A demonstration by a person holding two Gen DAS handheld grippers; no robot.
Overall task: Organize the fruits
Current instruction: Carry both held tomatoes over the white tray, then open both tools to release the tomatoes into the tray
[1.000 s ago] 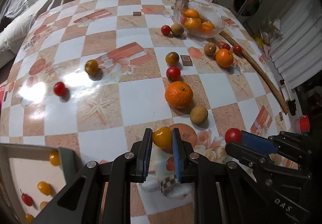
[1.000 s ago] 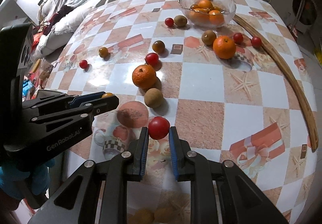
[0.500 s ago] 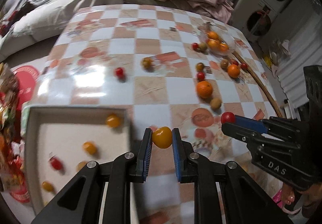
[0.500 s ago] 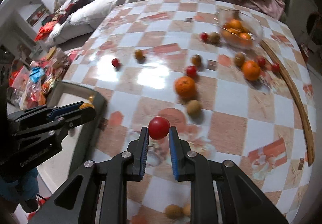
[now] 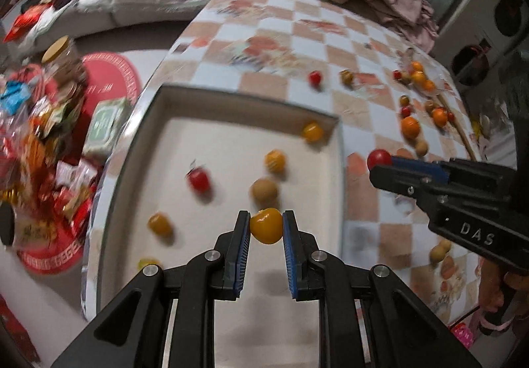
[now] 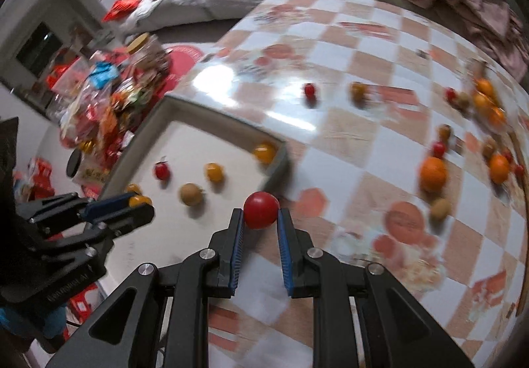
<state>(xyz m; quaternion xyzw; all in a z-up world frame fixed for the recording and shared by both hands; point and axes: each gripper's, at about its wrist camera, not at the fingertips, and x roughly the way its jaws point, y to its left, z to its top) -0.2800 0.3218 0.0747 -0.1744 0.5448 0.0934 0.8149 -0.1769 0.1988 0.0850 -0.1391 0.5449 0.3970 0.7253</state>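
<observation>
Left wrist view shows the left tool (image 5: 266, 229) clenched on a yellow tomato (image 5: 266, 225) over the tray (image 5: 337, 169), the right tool (image 6: 261, 217) grasping a red tomato (image 6: 261, 209) beside its right wall; lower both before releasing, I judge.

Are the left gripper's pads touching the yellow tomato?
Touching. The left wrist view shows the left gripper with both blue pads pressed against the sides of the yellow tomato, no gap on either side.
</observation>
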